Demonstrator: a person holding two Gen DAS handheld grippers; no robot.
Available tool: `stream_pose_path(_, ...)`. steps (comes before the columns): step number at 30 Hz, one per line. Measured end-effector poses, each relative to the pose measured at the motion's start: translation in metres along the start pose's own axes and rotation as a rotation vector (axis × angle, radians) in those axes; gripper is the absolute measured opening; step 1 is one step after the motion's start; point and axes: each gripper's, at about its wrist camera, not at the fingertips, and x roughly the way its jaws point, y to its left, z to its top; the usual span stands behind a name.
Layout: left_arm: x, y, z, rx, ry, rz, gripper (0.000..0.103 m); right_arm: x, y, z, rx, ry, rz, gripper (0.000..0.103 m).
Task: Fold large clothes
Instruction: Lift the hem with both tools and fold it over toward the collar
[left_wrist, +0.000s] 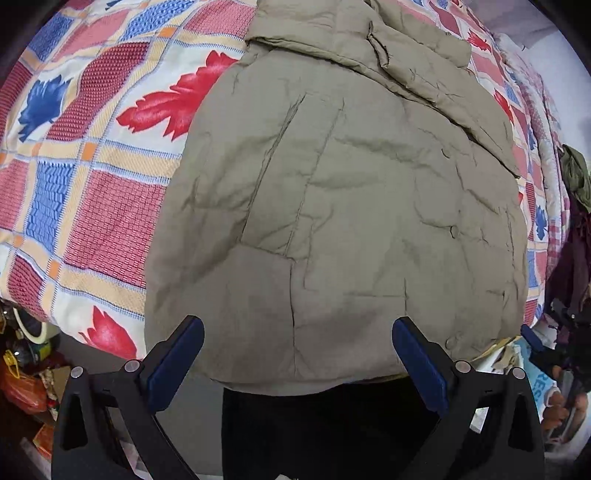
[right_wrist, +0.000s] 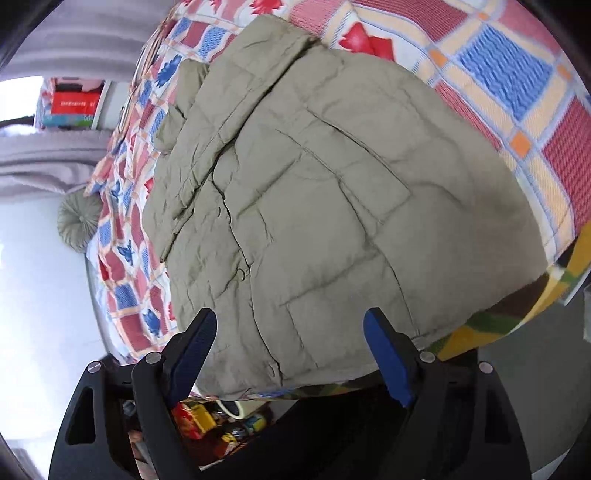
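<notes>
A khaki quilted jacket (left_wrist: 351, 206) lies spread on a bed with a red, blue and cream patchwork cover (left_wrist: 85, 177). One sleeve is folded across its upper part. Its hem hangs slightly over the near bed edge. My left gripper (left_wrist: 297, 332) is open, its blue pads just above the hem, holding nothing. In the right wrist view the same jacket (right_wrist: 332, 206) fills the middle, on the cover (right_wrist: 517, 85). My right gripper (right_wrist: 291, 326) is open over the jacket's hem corner, empty.
Clutter with bags and a tape roll (left_wrist: 29, 328) sits on the floor left of the bed. Dark clothes (left_wrist: 572, 206) hang at the right. A round cushion (right_wrist: 77, 221) and shelf of boxes (right_wrist: 74, 103) lie beyond the bed.
</notes>
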Motion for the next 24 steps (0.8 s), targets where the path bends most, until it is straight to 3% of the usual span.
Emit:
stream_pose_path(5,0.009,0.010,-0.013,-0.038,0.038,-0.085,0.102,0.000,-0.035,-0.008,0.141,0.004,0.026,0.084)
stream_pose_path(12,0.021,0.030,-0.027,-0.135,0.086,-0.213,0.102,0.025,-0.083,-0.019,0.314,0.076,0.047,0.084)
stream_pose_path(17,0.029,0.040,-0.038,-0.170,0.117,-0.286,0.102,0.054,-0.091,-0.019,0.358,0.103,0.090,0.084)
stream_pose_path(24,0.057,0.039,-0.054,-0.219,0.200,-0.422,0.102,0.075,-0.072,-0.011,0.356,0.125,0.225,0.084)
